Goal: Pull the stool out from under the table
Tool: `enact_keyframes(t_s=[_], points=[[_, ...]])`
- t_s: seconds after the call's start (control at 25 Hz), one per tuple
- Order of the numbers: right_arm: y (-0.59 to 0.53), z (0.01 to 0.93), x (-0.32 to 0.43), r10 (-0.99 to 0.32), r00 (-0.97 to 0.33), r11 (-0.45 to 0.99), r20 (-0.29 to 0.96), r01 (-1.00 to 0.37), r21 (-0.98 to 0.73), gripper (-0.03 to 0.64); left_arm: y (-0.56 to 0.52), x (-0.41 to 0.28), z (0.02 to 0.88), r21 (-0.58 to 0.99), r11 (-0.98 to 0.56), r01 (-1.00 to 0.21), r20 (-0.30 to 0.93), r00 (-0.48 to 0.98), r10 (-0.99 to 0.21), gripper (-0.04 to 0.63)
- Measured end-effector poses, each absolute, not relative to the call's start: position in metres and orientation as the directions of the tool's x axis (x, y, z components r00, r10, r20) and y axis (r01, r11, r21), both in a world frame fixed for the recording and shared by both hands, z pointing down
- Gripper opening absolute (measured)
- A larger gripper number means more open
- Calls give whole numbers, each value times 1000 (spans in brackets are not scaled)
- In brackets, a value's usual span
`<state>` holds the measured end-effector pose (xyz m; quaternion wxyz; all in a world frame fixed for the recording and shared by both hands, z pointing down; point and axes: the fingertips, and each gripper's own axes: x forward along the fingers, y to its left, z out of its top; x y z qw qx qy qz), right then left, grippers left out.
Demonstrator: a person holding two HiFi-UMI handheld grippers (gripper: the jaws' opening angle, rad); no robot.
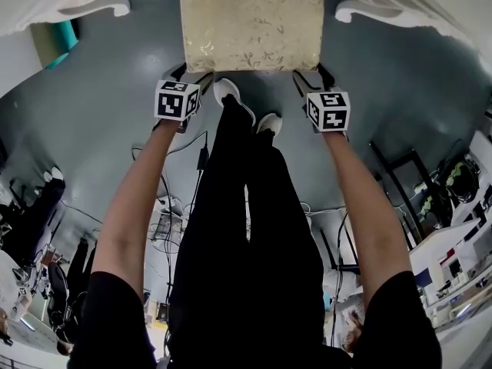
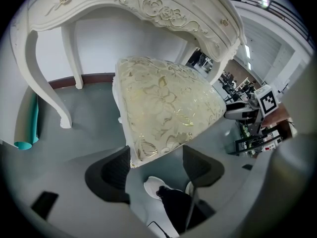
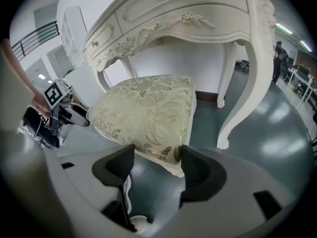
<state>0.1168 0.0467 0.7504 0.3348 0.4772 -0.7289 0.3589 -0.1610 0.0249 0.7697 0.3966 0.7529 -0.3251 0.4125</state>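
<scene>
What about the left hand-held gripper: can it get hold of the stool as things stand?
Probably yes. The left hand-held gripper has its jaws apart, and the stool's near corner sits right at the gap with nothing between. The table stands behind, away from this corner.

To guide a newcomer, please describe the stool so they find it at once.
Find the white carved table by the wall. The stool stands between its curved front legs. Only it has a cream seat with a gold leaf pattern.
</scene>
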Motion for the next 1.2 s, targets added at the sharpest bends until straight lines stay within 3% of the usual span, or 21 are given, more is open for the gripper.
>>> enact_keyframes(t_s=[1.2], points=[[93, 754, 112, -387, -333, 283, 860, -930, -233, 298, 72, -165, 775, 324, -516, -793, 904, 421, -80, 336]])
